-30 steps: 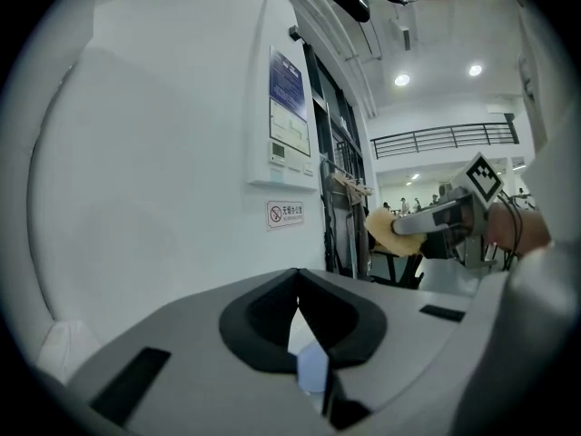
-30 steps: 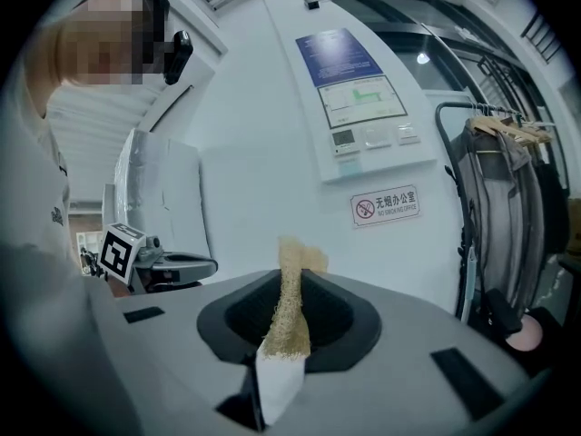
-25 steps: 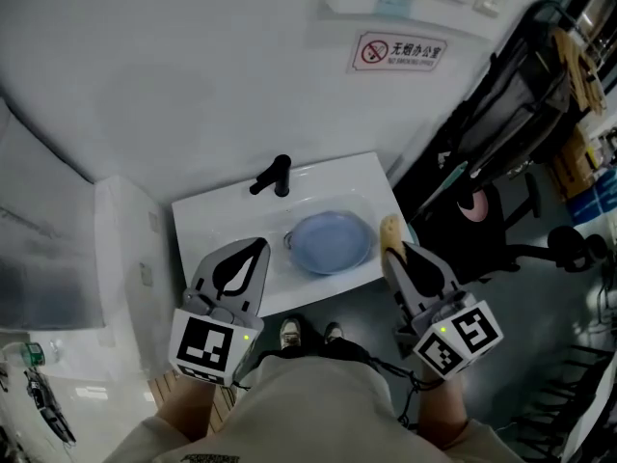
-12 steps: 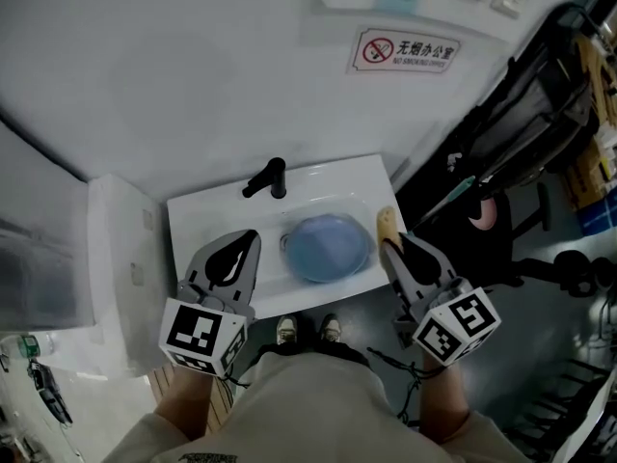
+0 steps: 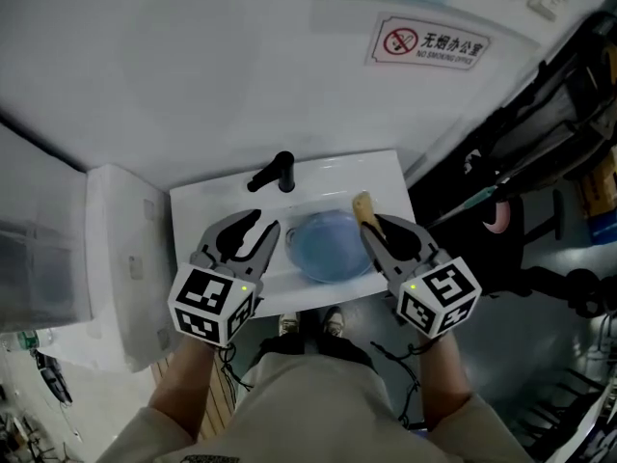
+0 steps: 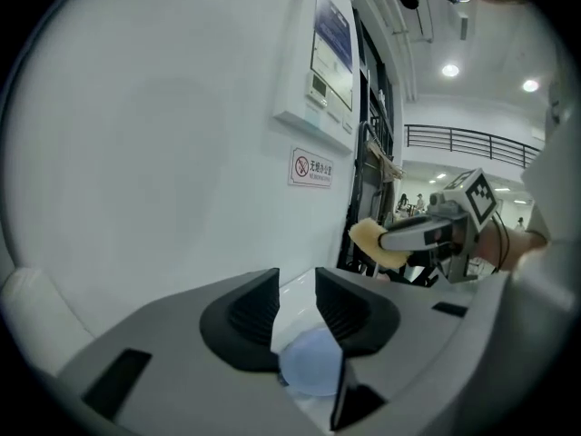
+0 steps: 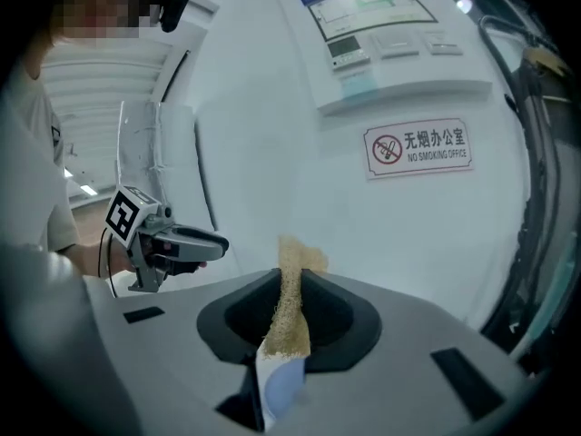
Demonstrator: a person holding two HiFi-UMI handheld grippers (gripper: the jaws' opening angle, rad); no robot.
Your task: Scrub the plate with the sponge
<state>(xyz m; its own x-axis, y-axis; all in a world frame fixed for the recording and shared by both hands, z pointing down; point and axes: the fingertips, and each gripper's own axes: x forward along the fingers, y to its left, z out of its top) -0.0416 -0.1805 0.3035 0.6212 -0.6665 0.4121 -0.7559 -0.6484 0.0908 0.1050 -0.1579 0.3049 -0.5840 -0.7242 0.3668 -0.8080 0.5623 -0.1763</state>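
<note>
Blue plate (image 5: 331, 244) in the sink (image 5: 201, 210), apparently toward its right edge; right gripper (image 5: 372, 228) clamped on the sponge (image 5: 362, 205) over the plate's rim; left gripper (image 5: 265, 226) near the front-left corner, its jaws opening with nothing between them.

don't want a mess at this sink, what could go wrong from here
1. The plate lies unheld in the sink. The left tool is opening its jaws with nothing between them, so scrubbing may slide the plate around.
2. The right tool pinches the sponge thin, with only a short end past its tips, so the hard tips might scrape the plate.
3. The faucet stands close behind the plate and could get knocked.
</note>
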